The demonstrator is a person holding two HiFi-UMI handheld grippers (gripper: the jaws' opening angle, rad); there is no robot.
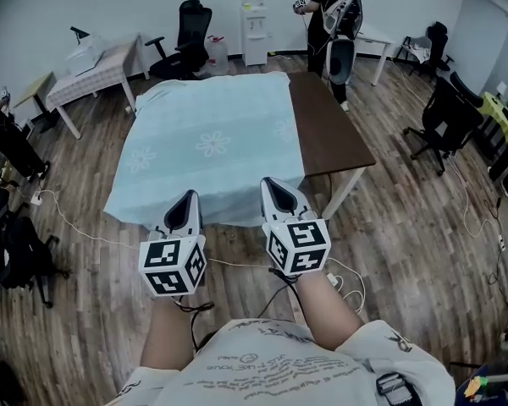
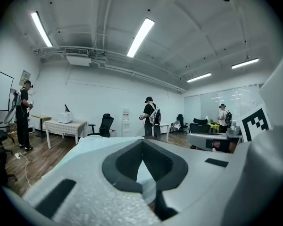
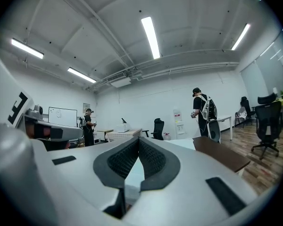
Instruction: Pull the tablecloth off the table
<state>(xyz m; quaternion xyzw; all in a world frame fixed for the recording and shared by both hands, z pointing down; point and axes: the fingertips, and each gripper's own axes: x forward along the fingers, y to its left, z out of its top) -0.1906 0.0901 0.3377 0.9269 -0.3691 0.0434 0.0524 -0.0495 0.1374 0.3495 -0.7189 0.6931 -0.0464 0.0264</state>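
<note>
Currently the left hand-held gripper & right hand-held gripper are clamped shut on the near edge of the tablecloth, which is spread over most of the brown tabletop.

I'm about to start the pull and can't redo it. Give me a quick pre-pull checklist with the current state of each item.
1. The left gripper is shut on the near edge of the tablecloth: ok.
2. The right gripper is shut on the same edge: ok.
3. Nothing rests on the tablecloth: ok.
4. The person at the far end of the table stands off the cloth: ok.
5. A cable lies on the floor near your feet: not ok.
6. Room behind you to step back: cannot tell.
</note>
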